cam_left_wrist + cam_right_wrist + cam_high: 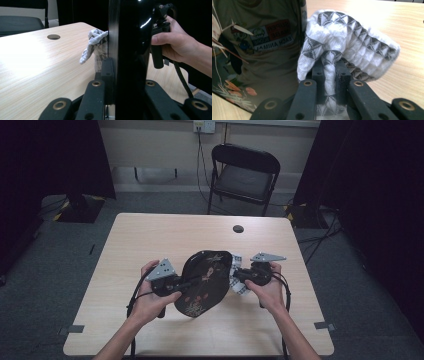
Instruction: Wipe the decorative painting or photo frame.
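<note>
A glossy black oval tray (pixel 205 280) painted with flowers is held tilted above the wooden table (pixel 150 235). My left gripper (pixel 184 284) is shut on its left rim. In the left gripper view the tray (pixel 130 50) stands edge-on between the jaws of my left gripper (pixel 125 80). My right gripper (pixel 240 276) is shut on a white cloth with a grey diamond pattern (pixel 237 286) at the tray's right side. The right gripper view shows that cloth (pixel 342 40) bunched in my right gripper (pixel 329 72) and lying against the shiny tray (pixel 262 50). From the left gripper view the cloth (pixel 93 45) touches the tray's face.
A black folding chair (pixel 245 175) stands beyond the table's far edge. A round cable hole (pixel 238 228) sits near the far middle of the tabletop. Dark curtains flank both sides, and cables run along the floor at the back.
</note>
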